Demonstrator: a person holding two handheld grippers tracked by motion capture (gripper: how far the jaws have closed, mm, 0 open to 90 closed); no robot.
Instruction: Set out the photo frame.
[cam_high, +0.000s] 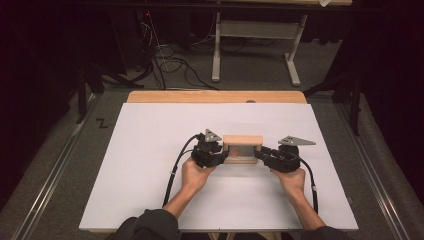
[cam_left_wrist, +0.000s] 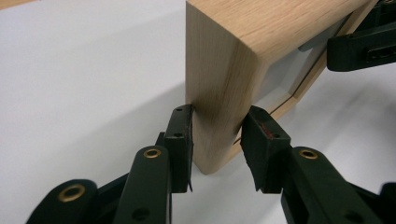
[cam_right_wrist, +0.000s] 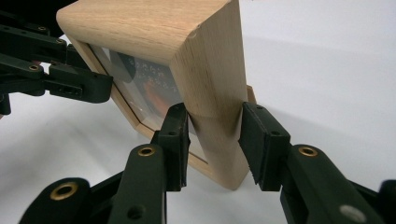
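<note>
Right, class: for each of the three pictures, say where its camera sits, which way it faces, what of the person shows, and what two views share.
High view: above the person's side, facing forward and down on the white table; forearms, left gripper, right gripper.
Left gripper view: rides the left gripper, looking along its jaws at one end of the wooden frame.
Right gripper view: rides the right gripper, facing the frame's other end.
Shared: both gripper views show the frame and the opposite gripper.
</note>
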